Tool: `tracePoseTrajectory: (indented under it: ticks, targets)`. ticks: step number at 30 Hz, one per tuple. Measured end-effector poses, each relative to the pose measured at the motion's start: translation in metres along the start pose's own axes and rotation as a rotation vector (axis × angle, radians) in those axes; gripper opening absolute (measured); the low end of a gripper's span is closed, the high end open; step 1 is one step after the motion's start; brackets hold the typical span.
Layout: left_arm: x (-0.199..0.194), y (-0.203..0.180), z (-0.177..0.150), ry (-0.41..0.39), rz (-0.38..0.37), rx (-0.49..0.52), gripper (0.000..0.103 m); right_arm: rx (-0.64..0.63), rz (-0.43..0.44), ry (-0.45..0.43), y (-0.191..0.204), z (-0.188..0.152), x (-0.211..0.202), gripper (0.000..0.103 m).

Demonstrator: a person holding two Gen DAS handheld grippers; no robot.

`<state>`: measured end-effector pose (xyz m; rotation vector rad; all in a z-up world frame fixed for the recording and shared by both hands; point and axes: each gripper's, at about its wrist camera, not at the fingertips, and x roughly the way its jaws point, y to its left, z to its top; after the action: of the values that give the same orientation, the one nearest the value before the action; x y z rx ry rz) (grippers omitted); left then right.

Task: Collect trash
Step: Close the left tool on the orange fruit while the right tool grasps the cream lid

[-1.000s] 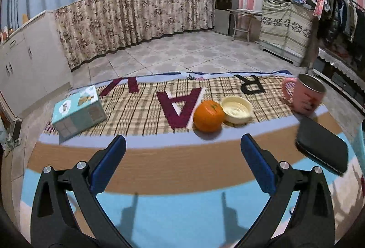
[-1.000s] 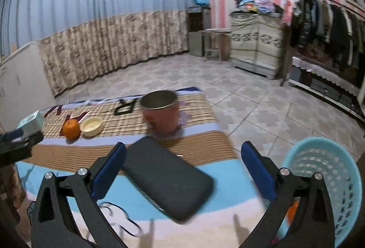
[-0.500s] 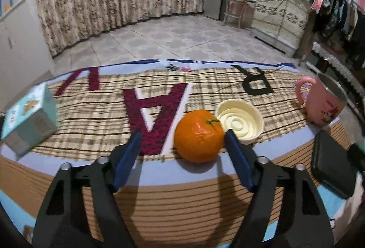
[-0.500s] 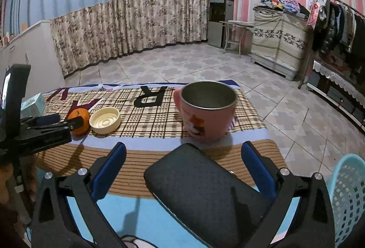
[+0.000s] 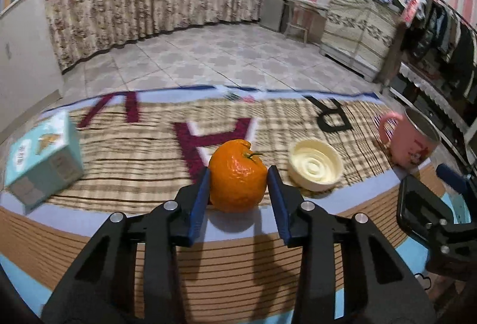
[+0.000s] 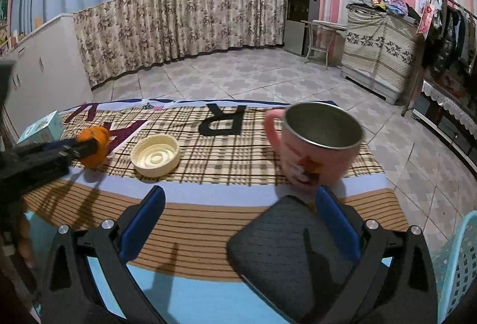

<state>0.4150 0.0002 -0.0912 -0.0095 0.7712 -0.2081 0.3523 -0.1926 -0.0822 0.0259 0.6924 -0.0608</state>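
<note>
On the striped cloth, the orange sits between the blue pads of the left gripper, whose jaws have just been closing and now touch both its sides. Just beside it lies a cream lid. The right gripper hangs open, above a black case, near the pink mug.

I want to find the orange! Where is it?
In the left wrist view the orange sits mid-picture on the plaid cloth, between the left gripper pads, with the cream lid to its right.
</note>
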Motion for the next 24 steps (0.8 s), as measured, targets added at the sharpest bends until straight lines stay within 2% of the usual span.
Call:
tracePoseTrajectory:
  ticks: [3,8,13,20,22,24]
  targets:
    - [-0.016,0.018,0.003,-0.027,0.070,-0.006,0.038,-0.006,0.010,0.010,0.012,0.005,0.008,0.098]
    - [-0.028,0.062,0.006,-0.039,0.145,-0.054,0.038,-0.019,0.028,0.059,0.038,0.014,0.032,0.098]
    - [-0.029,0.094,0.006,-0.036,0.158,-0.115,0.038,-0.050,0.049,0.089,0.067,0.023,0.055,0.098]
    - [-0.027,0.106,0.000,-0.030,0.156,-0.140,0.038,-0.068,0.060,0.153,0.088,0.029,0.081,0.096]
    - [-0.025,0.107,-0.001,-0.029,0.155,-0.144,0.038,-0.079,0.064,0.170,0.092,0.029,0.084,0.076]
    - [-0.026,0.107,-0.001,-0.029,0.151,-0.148,0.038,-0.084,0.079,0.195,0.092,0.028,0.089,0.063]
